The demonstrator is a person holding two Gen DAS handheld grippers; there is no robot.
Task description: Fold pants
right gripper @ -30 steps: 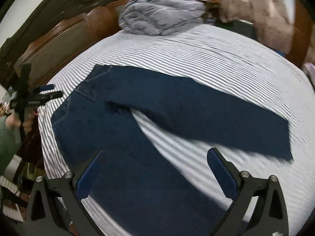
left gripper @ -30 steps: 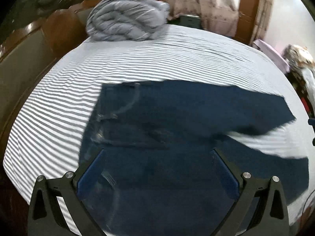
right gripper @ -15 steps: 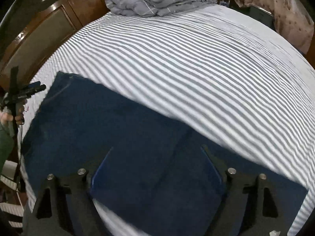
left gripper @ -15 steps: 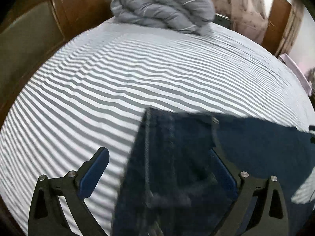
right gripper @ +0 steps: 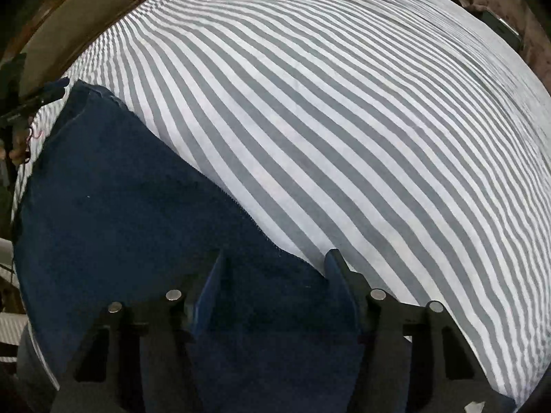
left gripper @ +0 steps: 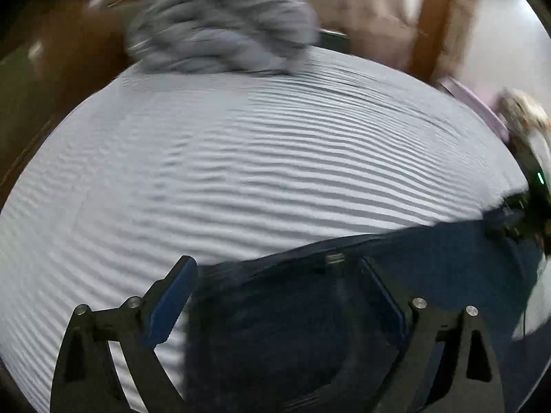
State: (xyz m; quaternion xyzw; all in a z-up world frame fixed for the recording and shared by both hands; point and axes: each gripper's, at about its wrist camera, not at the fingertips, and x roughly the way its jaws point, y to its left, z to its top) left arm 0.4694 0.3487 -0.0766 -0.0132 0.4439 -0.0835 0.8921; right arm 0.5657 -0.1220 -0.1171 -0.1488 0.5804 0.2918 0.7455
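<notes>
A bed (right gripper: 344, 120) with a grey-and-white striped sheet fills both views, and dark blue pants (right gripper: 120, 206) lie flat along its near edge.

In the right wrist view, the right tongs (right gripper: 275, 268) point steeply down at the pants. Their jaws are closing, about half spread, with the far hem edge of the denim between the blue pads; the right pad sits at the line where fabric meets sheet, and the pads do not clearly press the cloth. Further left, the pants run to a corner near the bed's side, where the other tool and part of a hand (right gripper: 15, 144) show at the picture's rim. Beyond, the stripes sweep up to a wooden headboard (right gripper: 86, 10).

In the left wrist view, which is blurred, the left tongs (left gripper: 275, 272) stand wide and are easing inward, straddling the waistband end of the pants (left gripper: 310, 309) without gripping it. A small metal button (left gripper: 334, 258) shows on the band between the pads. Past the bare sheet, a bundled grey quilt (left gripper: 220, 24) rests at the head of the bed, with a brown door (left gripper: 430, 24) behind.
</notes>
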